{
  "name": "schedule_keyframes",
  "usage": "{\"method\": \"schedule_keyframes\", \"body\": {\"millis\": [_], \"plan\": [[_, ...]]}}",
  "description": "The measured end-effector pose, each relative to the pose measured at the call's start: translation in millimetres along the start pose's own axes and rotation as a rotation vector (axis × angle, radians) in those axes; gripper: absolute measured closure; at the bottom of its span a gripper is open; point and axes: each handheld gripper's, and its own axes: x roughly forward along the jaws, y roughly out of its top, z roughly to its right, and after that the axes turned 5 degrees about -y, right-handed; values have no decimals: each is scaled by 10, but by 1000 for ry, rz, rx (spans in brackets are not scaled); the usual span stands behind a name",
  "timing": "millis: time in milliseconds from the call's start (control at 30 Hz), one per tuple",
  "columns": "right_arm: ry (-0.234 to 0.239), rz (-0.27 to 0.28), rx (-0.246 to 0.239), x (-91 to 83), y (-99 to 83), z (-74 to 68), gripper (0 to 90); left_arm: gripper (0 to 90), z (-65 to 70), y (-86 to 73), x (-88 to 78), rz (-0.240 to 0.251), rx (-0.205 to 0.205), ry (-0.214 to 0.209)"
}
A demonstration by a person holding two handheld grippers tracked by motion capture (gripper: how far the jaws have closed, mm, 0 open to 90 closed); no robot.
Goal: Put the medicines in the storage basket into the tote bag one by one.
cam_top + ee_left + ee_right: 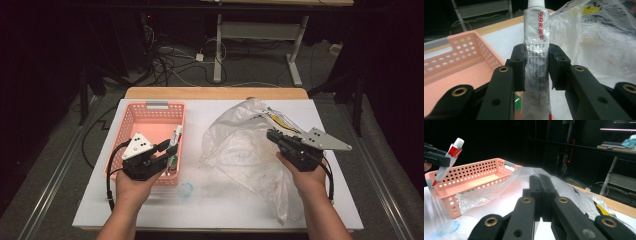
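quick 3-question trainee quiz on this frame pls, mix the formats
1. True or false: the left hand-held gripper is clamped on the ointment tube.
2. What do the right hand-held gripper's shut jaws pinch? A) basket rim B) clear plastic bag C) blue cap
3. Fill in: the tube is held over the pink ___.

Key
1. True; the pads press on both of its sides.
2. B, the clear plastic bag.
3. basket.

1. White counter [210, 207], wood strip along its far edge.
2. Small blue-tinted clear disc [186, 190] on counter, just beside near right corner of pink basket [131, 120].
3. Cable tangle [170, 62] on floor beyond counter.
4. Desk frame legs [295, 50] further back.
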Motion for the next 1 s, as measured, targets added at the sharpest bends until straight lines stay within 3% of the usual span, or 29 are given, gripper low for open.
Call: {"method": "schedule_keyframes", "body": {"millis": [267,733,1000], "plan": [[-5,0,2,4,5,-8,900,675,161,-18,109,-5,16,-59],[-18,10,10,27,21,-24,900,675,380,-50,309,-31,50,-103],[-26,19,18,56,42,-24,900,675,565,-66,462,-56,79,-150]]}}
